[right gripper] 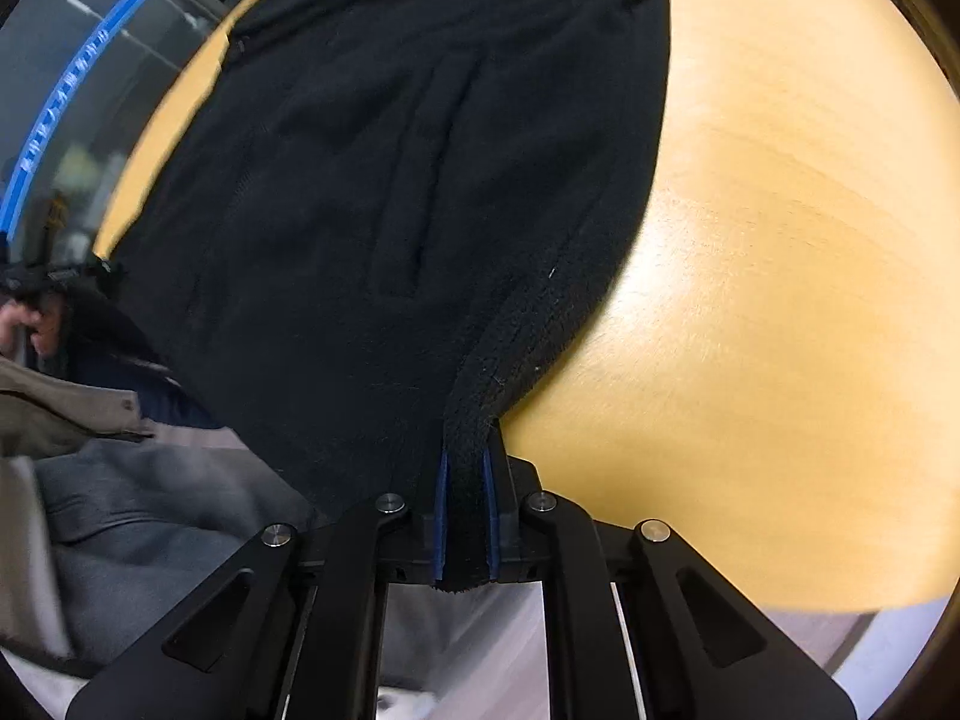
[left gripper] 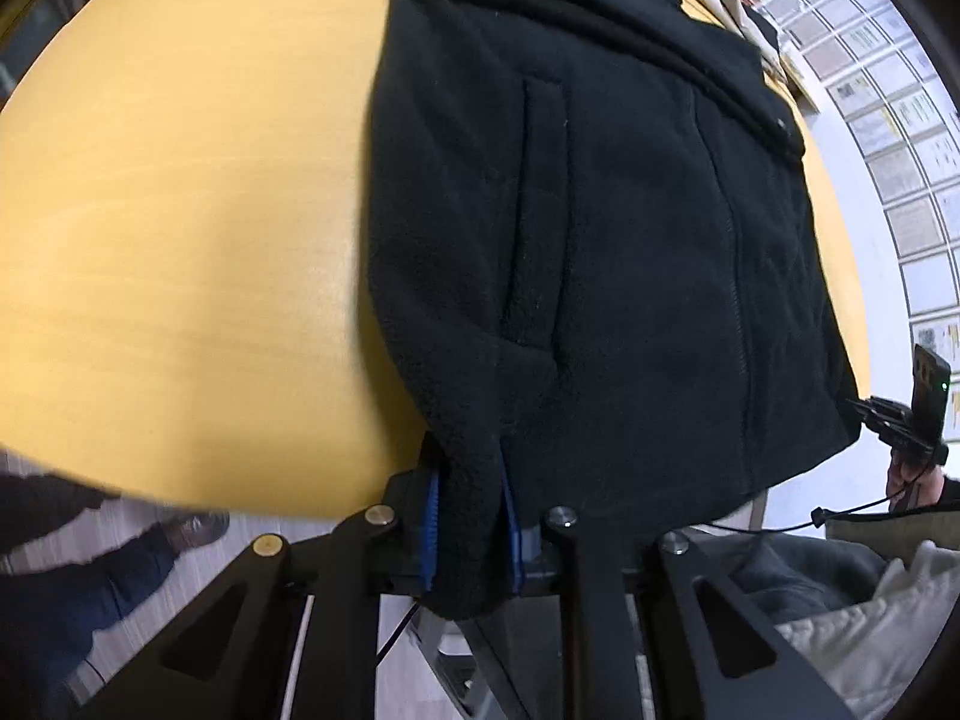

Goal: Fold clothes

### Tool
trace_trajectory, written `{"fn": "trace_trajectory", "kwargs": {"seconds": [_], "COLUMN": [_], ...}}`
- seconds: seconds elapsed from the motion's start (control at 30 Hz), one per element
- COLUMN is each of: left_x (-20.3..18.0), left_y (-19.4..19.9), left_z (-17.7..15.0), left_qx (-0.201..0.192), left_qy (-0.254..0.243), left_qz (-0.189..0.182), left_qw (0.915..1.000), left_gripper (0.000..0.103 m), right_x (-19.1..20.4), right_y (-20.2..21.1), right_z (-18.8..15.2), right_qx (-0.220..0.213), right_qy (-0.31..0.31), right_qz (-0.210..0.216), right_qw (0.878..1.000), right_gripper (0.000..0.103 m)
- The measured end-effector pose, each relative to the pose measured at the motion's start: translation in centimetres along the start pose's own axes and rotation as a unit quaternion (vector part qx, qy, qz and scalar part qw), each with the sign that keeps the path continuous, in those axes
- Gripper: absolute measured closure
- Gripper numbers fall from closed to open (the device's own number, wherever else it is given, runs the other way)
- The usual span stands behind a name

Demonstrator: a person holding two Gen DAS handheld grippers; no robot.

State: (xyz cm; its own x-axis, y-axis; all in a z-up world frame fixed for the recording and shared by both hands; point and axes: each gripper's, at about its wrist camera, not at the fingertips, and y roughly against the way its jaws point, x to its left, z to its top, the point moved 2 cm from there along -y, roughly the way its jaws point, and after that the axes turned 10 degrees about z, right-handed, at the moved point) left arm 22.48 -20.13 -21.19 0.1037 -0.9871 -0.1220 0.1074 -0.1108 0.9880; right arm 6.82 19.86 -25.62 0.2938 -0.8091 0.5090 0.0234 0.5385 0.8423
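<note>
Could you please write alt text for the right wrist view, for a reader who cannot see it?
The right gripper is shut on the near hem of a black fleece jacket, which lies spread over a yellow wooden table. Grey clothes sit below the table edge at lower left.

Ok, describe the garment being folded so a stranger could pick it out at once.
Find the yellow wooden table; spread across it, its near hem past the table's near edge, is the black fleece jacket. The left gripper and right gripper each pinch its near hem. Unlike the grey and beige clothes heaped below, it is black fleece with a slit pocket.
</note>
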Motion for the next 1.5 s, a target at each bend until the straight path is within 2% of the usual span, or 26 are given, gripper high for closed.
{"fn": "trace_trajectory", "kwargs": {"seconds": [0.1,0.27,0.47,0.53,0.57,0.7,0.73,0.8,0.9,1.0,1.07,1.2,1.3,1.43,1.5], "left_x": [-0.6,-1.9,-1.8,-1.7,-1.9,-2.2,-2.1,-1.9,-1.5,-1.2,-1.4,-1.4,-1.3,-1.6,-1.6], "left_y": [2.3,7.1,13.6,15.3,15.7,16.9,16.9,16.5,14.3,9.7,6.2,0.8,-2.1,-2.5,-2.3], "left_z": [1.2,5.5,13.3,16.1,18.1,25.6,27.3,30.6,35.4,40.4,43.0,45.9,47.2,47.5,47.3], "left_qx": [-0.007,-0.046,-0.106,-0.120,-0.124,-0.136,-0.137,-0.132,-0.123,-0.105,-0.091,-0.070,-0.064,-0.070,-0.068], "left_qy": [0.007,0.025,0.082,0.098,0.106,0.130,0.132,0.132,0.127,0.132,0.129,0.129,0.123,0.096,0.096], "left_qz": [-0.006,-0.034,-0.081,-0.096,-0.102,-0.124,-0.127,-0.127,-0.124,-0.122,-0.119,-0.118,-0.121,-0.125,-0.129], "left_qw": [0.9999,0.9981,0.9877,0.9832,0.9813,0.9741,0.9735,0.9741,0.9764,0.9782,0.9802,0.9822,0.9830,0.9850,0.9847], "left_gripper": [0.089,0.090,0.092,0.092,0.092,0.092,0.092,0.092,0.092,0.092,0.092,0.092,0.092,0.087,0.078], "right_x": [1.8,5.2,6.0,5.9,4.8,3.8,2.4,-0.2,-3.6,-7.2,-9.1,-12.3,-13.8,-14.8,-14.6], "right_y": [3.0,7.4,12.3,14.0,15.1,15.5,15.6,16.7,15.3,12.6,11.0,7.6,6.1,5.4,5.6], "right_z": [1.7,8.2,16.7,19.6,20.0,24.2,24.8,27.6,30.3,35.1,36.7,39.3,40.0,40.5,40.2], "right_qx": [-0.046,-0.119,-0.203,-0.214,-0.219,-0.226,-0.225,-0.220,-0.218,-0.215,-0.206,-0.184,-0.184,-0.193,-0.201], "right_qy": [0.000,0.062,0.077,0.084,0.085,0.067,0.058,0.029,-0.022,-0.065,-0.085,-0.115,-0.123,-0.117,-0.101], "right_qz": [0.036,0.068,0.091,0.080,0.074,0.047,0.041,0.027,0.002,-0.013,-0.012,-0.019,-0.017,-0.008,0.002], "right_qw": [0.998,0.989,0.972,0.970,0.969,0.971,0.972,0.975,0.976,0.974,0.975,0.976,0.975,0.974,0.974], "right_gripper": [0.095,0.095,0.095,0.095,0.095,0.095,0.095,0.095,0.095,0.095,0.095,0.095,0.095,0.093,0.084]}}
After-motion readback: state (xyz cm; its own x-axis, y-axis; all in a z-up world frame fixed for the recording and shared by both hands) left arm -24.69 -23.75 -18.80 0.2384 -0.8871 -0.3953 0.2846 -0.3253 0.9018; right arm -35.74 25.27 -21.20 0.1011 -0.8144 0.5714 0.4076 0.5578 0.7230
